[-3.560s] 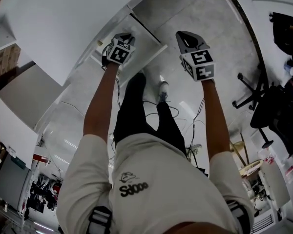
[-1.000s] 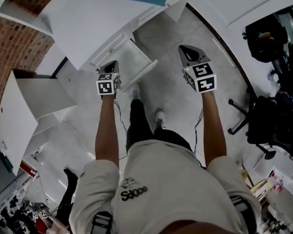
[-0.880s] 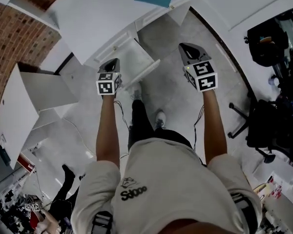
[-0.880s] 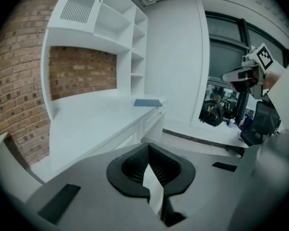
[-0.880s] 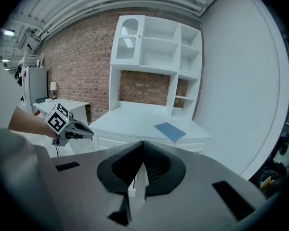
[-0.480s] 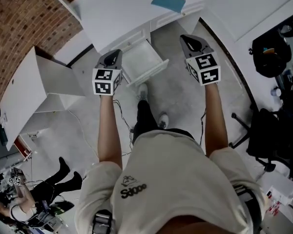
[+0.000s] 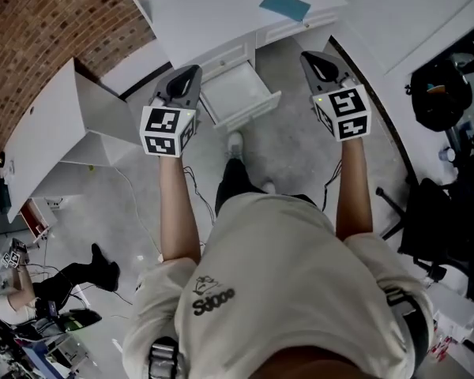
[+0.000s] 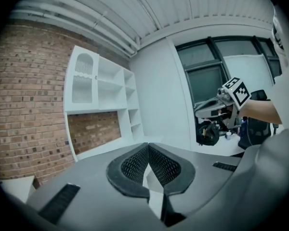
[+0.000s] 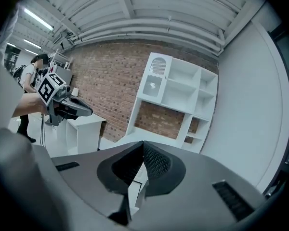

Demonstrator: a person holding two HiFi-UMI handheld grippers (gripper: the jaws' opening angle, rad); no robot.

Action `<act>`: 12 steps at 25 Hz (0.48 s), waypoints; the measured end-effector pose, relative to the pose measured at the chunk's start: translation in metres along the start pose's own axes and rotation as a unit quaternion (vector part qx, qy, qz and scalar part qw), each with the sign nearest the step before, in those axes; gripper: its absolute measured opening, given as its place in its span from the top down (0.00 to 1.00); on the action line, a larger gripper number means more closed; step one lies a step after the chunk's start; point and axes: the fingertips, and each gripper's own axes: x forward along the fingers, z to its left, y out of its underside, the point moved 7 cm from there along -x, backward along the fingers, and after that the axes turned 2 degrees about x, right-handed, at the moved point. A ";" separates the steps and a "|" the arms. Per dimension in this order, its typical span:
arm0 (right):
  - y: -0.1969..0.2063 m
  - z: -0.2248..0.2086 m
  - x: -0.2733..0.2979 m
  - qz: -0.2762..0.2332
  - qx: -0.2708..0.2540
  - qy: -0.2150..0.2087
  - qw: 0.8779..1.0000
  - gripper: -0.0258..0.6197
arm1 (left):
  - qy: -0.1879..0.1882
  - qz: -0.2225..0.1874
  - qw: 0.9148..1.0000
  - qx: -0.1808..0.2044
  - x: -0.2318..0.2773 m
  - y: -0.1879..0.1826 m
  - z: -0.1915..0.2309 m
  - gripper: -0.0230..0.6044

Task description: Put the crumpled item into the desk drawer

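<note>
In the head view the white desk (image 7: 209, 14) stands ahead with its drawer (image 7: 235, 91) pulled out; the drawer's inside looks bare. No crumpled item shows in any view. My left gripper (image 7: 191, 71) is held up to the left of the drawer, shut with nothing in it. My right gripper (image 7: 310, 56) hovers to the drawer's right, also shut and empty. The left gripper (image 8: 148, 147) has its pads pressed together in its own view, pointing at a far wall. The right gripper (image 9: 143, 144) likewise has its pads meeting.
A teal sheet (image 7: 284, 5) lies on the desk top. A white side cabinet (image 7: 55, 133) stands at left against a brick wall (image 7: 55, 22). White shelving (image 9: 176, 100) lines the brick wall. A dark office chair (image 7: 426, 212) stands at right. A person (image 7: 31, 290) works at lower left.
Both grippers have risen and lifted away from the drawer. The desk and open drawer now look smaller and farther below, and more of the room shows. Both stay shut.
</note>
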 end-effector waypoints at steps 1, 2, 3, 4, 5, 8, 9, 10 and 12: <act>-0.004 0.003 -0.006 -0.005 -0.005 -0.001 1.000 0.95 | 0.002 -0.006 1.000 0.003 -0.006 -0.006 -0.005 0.93; -0.009 0.006 -0.012 -0.011 -0.009 -0.002 1.000 0.95 | 0.003 -0.011 1.000 0.007 -0.013 -0.012 -0.009 0.93; -0.014 0.009 -0.016 -0.017 -0.013 -0.003 1.000 0.95 | 0.002 -0.017 1.000 0.010 -0.019 -0.017 -0.012 0.93; -0.019 0.012 -0.020 -0.024 -0.016 -0.004 1.000 0.95 | 0.000 -0.021 1.000 0.013 -0.024 -0.021 -0.014 0.93; -0.024 0.014 -0.023 -0.031 -0.018 -0.005 0.999 0.95 | -0.002 -0.025 1.000 0.016 -0.030 -0.025 -0.016 0.93; -0.037 0.022 -0.031 -0.047 -0.024 -0.009 0.999 0.95 | -0.005 -0.039 0.999 0.027 -0.043 -0.034 -0.018 0.93; -0.041 0.025 -0.032 -0.050 -0.027 -0.013 0.998 0.95 | -0.006 -0.041 0.999 0.031 -0.047 -0.035 -0.019 0.93; -0.043 0.027 -0.033 -0.053 -0.030 -0.016 0.998 0.95 | -0.007 -0.042 0.999 0.033 -0.050 -0.036 -0.020 0.93; -0.046 0.029 -0.036 -0.056 -0.035 -0.021 0.998 0.95 | -0.011 -0.042 0.998 0.036 -0.054 -0.038 -0.021 0.93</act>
